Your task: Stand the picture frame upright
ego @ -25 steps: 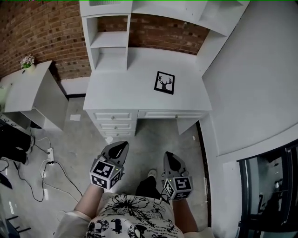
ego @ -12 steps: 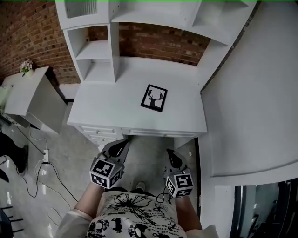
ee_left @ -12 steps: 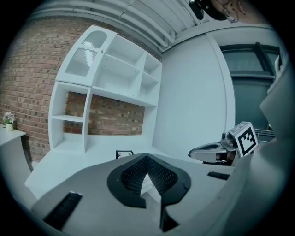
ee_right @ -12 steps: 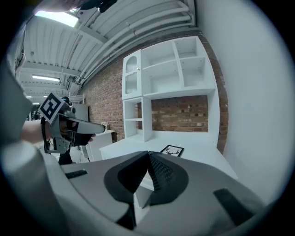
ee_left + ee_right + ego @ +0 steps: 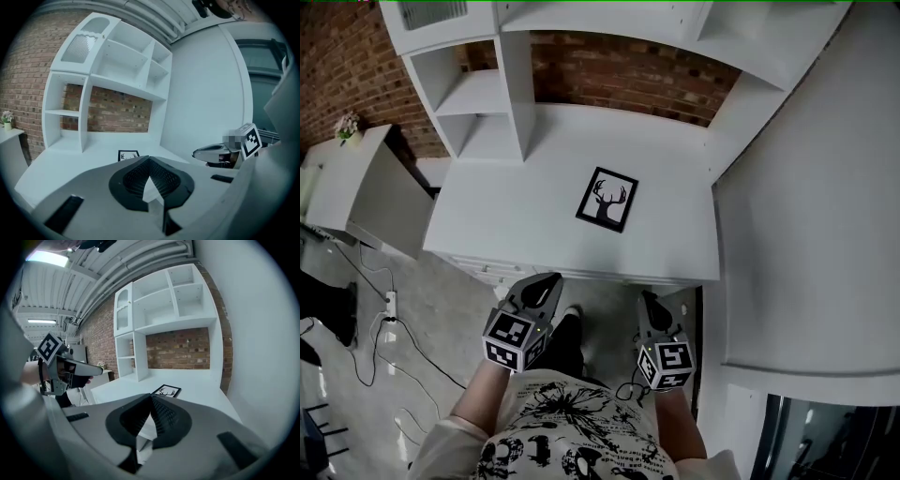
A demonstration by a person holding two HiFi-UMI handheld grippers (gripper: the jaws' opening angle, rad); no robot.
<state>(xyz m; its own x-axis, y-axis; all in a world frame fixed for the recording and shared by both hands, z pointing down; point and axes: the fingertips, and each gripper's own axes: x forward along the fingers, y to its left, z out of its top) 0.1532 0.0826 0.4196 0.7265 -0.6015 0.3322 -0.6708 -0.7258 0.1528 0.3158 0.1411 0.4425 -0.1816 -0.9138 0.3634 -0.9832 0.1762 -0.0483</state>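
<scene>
Head view is showing the picture frame point(image 5: 607, 199) lying flat, face up, on the white counter point(image 5: 525, 239), about midway across it and well back from the front edge. Both grippers are hanging short of that front edge, over the floor, pointing toward the counter. The left gripper point(image 5: 552, 279) and the right gripper point(image 5: 649, 298) are each clenched, jaws together with nothing between them.

The frame is sitting ahead of the pair and between their two lines, so neither hand is looking clearly nearer; the left tip is perhaps a shade closer. Its long axis is running away from the person toward the brick wall, leaning slightly to the right at the far end, so a short edge is facing the grippers and the long sides are lying to left and right.

Judging from this, the coming move is calling for a reach forward over the counter edge, jaws parting first, with one gripper likely lifting the far short edge while the other is steadying the near one.
</scene>
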